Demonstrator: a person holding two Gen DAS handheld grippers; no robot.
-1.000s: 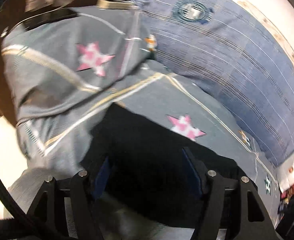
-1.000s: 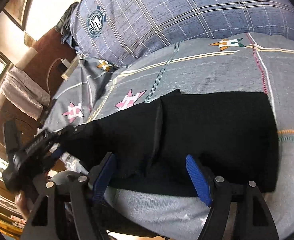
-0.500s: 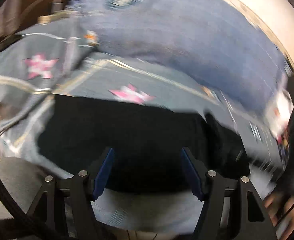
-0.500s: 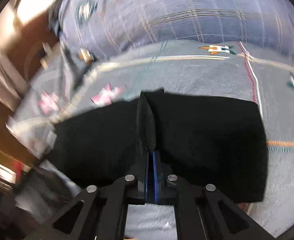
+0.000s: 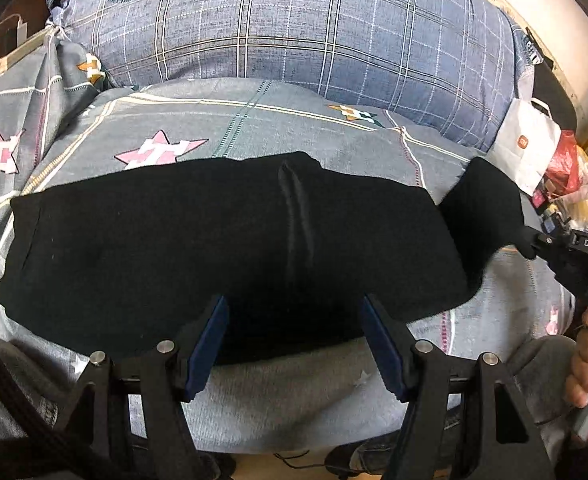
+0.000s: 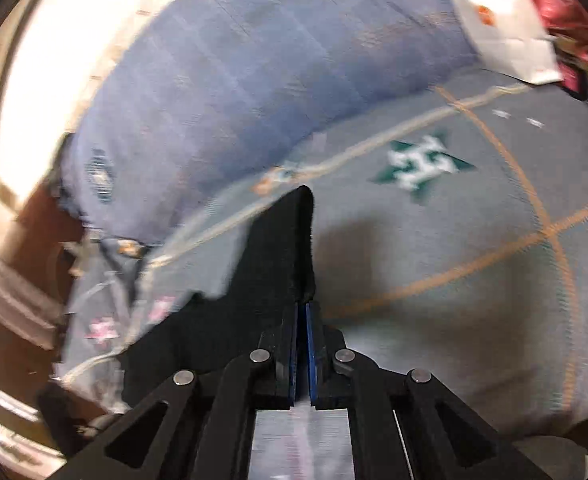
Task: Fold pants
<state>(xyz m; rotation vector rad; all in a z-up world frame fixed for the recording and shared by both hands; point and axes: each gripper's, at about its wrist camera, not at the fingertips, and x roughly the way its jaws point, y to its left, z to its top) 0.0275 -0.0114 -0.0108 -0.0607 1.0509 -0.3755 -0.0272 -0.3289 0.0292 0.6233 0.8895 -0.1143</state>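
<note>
Pants (image 5: 222,248): black, spread on patterned bedsheet (image 5: 254,128). Right gripper (image 6: 302,312) clenched on lifted end, apparently mid-fold; left gripper (image 5: 294,340) released, hovering. Next: carry end across, lay flat.

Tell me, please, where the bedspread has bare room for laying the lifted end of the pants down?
Bare bedspread lies beside the green star, right of the pants. Crowded toward the white bag and clutter at the far corner.

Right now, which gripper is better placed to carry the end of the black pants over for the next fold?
Right. The right gripper is shut on the lifted end of the black fabric pants, raised off the grey star-patterned bedsheet. The left gripper is open and holds nothing, near the pants' near edge.
</note>
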